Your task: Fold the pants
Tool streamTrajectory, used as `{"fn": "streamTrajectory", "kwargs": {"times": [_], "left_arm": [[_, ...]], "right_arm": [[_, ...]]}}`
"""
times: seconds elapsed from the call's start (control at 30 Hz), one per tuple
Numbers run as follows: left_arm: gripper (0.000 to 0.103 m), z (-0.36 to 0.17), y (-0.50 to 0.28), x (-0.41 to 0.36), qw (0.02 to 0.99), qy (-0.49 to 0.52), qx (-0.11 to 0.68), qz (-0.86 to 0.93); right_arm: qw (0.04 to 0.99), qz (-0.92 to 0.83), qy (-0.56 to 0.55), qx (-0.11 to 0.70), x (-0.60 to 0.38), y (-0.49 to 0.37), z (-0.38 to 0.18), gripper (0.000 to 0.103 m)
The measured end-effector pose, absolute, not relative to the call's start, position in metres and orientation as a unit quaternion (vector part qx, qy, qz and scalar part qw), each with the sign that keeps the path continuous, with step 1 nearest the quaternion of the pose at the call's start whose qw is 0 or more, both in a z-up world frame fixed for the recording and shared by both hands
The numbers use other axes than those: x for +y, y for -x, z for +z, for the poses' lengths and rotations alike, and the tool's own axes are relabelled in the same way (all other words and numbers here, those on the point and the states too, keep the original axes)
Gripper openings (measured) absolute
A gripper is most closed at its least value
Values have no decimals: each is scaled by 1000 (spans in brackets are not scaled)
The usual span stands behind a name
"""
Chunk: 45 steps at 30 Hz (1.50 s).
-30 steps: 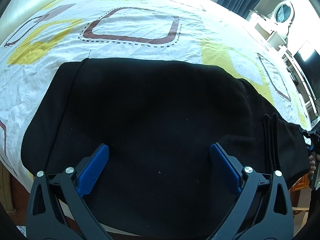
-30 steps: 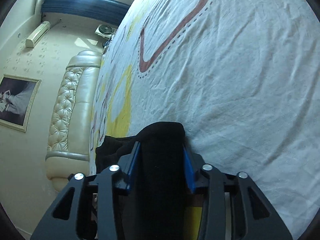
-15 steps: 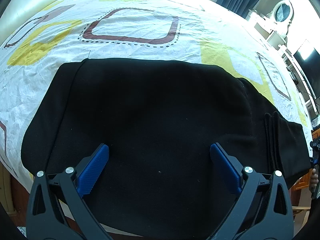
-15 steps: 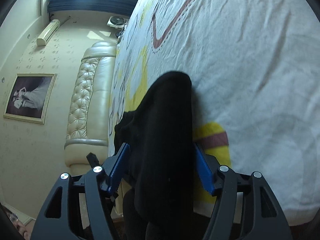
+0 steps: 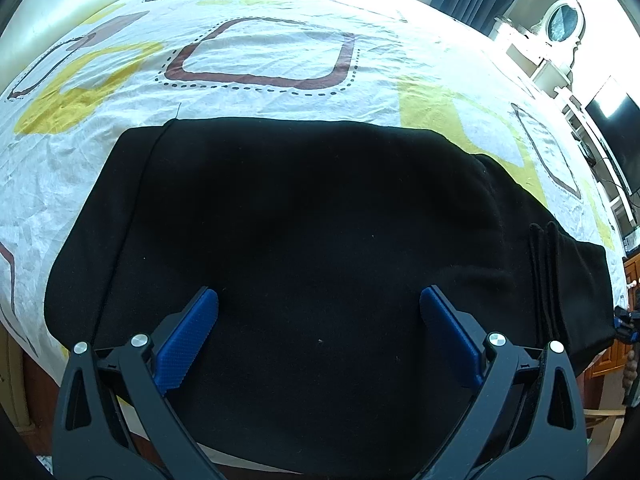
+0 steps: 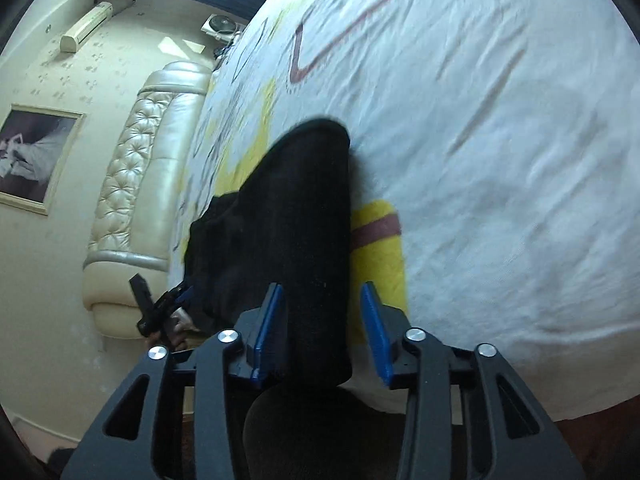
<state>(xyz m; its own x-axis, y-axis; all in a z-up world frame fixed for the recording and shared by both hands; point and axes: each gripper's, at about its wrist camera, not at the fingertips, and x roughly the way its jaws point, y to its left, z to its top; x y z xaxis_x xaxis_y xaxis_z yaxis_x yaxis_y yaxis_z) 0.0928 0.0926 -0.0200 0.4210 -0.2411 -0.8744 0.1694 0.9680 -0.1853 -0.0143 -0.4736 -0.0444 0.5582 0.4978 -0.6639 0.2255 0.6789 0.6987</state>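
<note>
Black pants lie spread flat across the near side of a bed, the leg ends stacked at the right. My left gripper is wide open and empty, hovering over the pants near the bed's front edge. In the right wrist view the pants' leg end runs between the blue pads of my right gripper. The right jaws stand apart, and the cloth touches the left pad with a gap at the right pad. The left gripper shows far left in that view.
The bed sheet is white with yellow patches and brown rounded squares. A padded cream headboard stands at the bed's end. A white dresser with an oval mirror and a dark screen stand beyond the bed's right side.
My right gripper has opened from its grip on the leg end and pulled back toward the bed edge. The leg end now lies on the sheet. My left gripper has stayed still.
</note>
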Motion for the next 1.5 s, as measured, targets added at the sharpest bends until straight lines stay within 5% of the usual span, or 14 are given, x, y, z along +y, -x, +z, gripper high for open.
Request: {"fn": "streamTrajectory", "kwargs": {"times": [0.27, 0.47, 0.73, 0.77, 0.8, 0.83, 1.07, 1.2, 1.37, 1.43, 1.5], "left_arm": [[101, 12, -92, 104, 881, 18, 466, -80], [100, -22, -104, 128, 843, 62, 524, -107], [101, -26, -91, 129, 853, 24, 497, -156], [101, -27, -91, 130, 853, 26, 496, -159], [101, -27, -91, 131, 854, 28, 495, -161], [101, -27, -91, 132, 854, 31, 493, -163], [101, -29, -88, 134, 863, 42, 477, -164], [101, -30, -88, 136, 863, 49, 474, -169], [101, -31, -89, 138, 861, 50, 475, -177], [101, -31, -89, 137, 860, 46, 476, -179], [101, -32, -89, 136, 860, 37, 475, -182]], "right_arm": [[818, 192, -363, 402, -414, -93, 27, 60], [759, 264, -307, 510, -292, -229, -24, 59], [715, 246, -267, 598, -229, -304, -83, 59], [713, 250, -267, 598, -227, -306, -84, 57], [706, 268, -272, 597, -226, -305, -85, 22], [699, 283, -269, 599, -219, -308, -83, 11], [754, 254, -233, 559, -215, -298, -50, 7], [751, 210, -242, 577, -219, -307, -76, 3], [750, 205, -299, 552, -229, -306, -78, 6], [773, 182, -298, 531, -236, -298, -64, 36], [789, 165, -308, 505, -241, -284, -49, 52]]}}
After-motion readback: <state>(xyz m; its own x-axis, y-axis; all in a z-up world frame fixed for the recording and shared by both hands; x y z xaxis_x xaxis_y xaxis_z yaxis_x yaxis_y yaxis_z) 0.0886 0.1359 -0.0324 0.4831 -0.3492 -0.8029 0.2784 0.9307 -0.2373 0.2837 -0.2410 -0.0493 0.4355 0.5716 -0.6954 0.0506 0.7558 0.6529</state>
